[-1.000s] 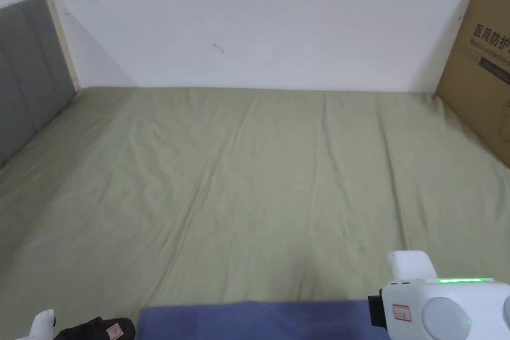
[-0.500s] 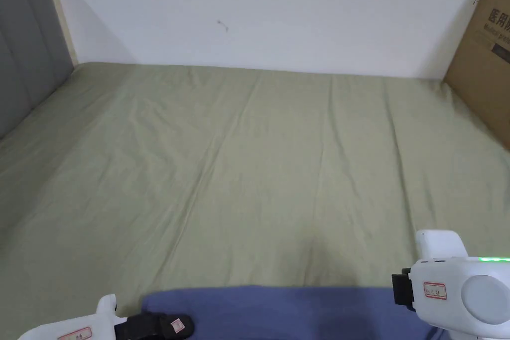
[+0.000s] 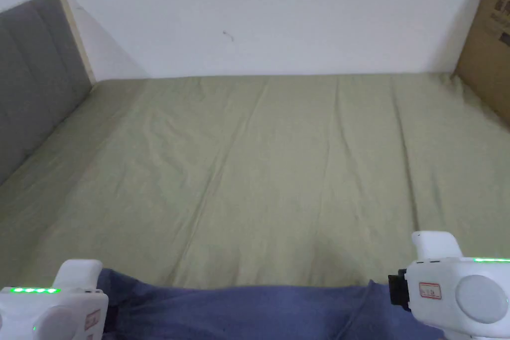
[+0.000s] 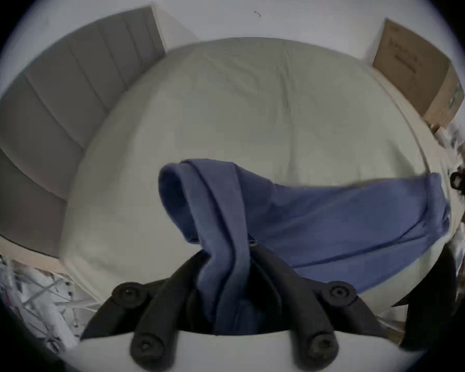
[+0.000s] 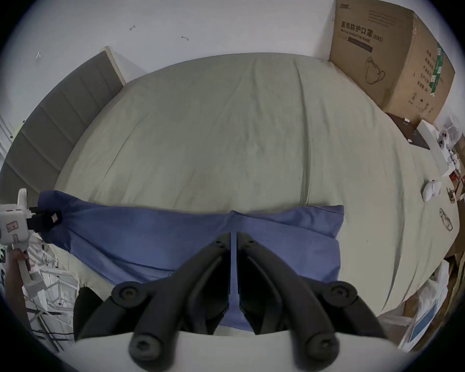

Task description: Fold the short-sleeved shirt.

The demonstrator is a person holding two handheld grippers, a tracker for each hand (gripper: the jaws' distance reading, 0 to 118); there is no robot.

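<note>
Your left gripper (image 4: 227, 246) and right gripper (image 5: 233, 234) both clamp the blue shirt (image 5: 151, 233), stretched over the bed (image 3: 279, 167).

1. Bed (image 3: 279, 157): pale green sheet, lightly creased
2. Blue shirt (image 5: 145, 235) spread along its near edge
3. Cardboard box (image 5: 387, 55) on the far right corner
4. Small white item (image 5: 431, 193) near the right edge

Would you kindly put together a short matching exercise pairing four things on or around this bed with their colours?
Things:
1. shirt
2. bed sheet
3. headboard
4. box

Colours:
A. grey
B. brown cardboard
C. blue
D. pale green

Pairs: 1-C, 2-D, 3-A, 4-B
</note>
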